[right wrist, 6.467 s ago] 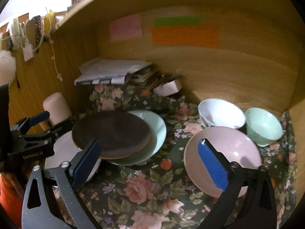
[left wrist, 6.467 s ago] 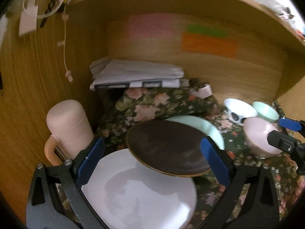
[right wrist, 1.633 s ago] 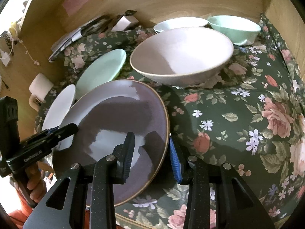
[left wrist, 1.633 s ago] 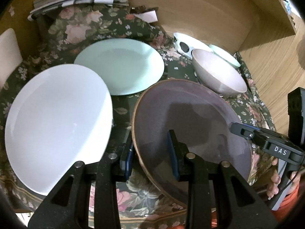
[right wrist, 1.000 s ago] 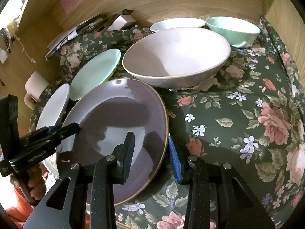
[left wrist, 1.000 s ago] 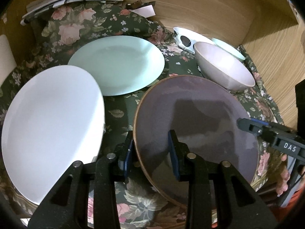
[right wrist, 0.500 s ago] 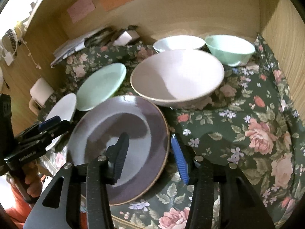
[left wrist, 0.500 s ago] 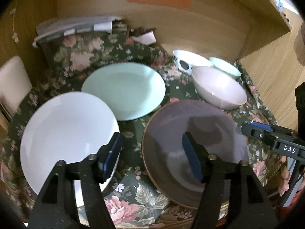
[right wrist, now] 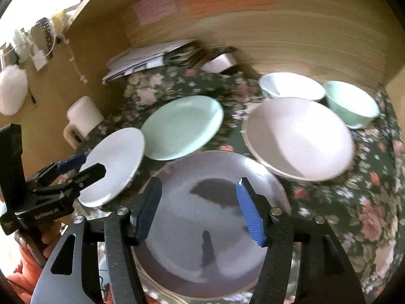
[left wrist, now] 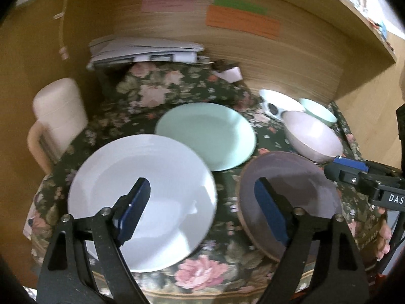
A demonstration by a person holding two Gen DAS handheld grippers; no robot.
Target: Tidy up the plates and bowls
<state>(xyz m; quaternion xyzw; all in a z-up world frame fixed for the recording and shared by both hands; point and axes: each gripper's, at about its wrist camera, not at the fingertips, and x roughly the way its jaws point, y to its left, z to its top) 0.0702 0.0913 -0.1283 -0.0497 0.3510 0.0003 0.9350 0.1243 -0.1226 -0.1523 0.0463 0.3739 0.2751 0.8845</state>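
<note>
I am at a desk nook in a home, not a kitchen. Wood panels (left wrist: 291,50) close in the surface on the back and both sides, with coloured sticky notes (left wrist: 241,21) stuck at the top of the frame. A dark floral cloth (left wrist: 177,86) covers the surface, a stack of papers (left wrist: 144,50) lies at the back, and a pink lidded mug (left wrist: 59,109) stands at the left. In the upper left of my right view, cables and a plug (right wrist: 40,58) hang on the side panel.

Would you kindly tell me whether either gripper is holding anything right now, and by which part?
Nothing is held. Both the left gripper and right gripper have just been opening, nothing between them; the dark plate lies free on the cloth.
</note>
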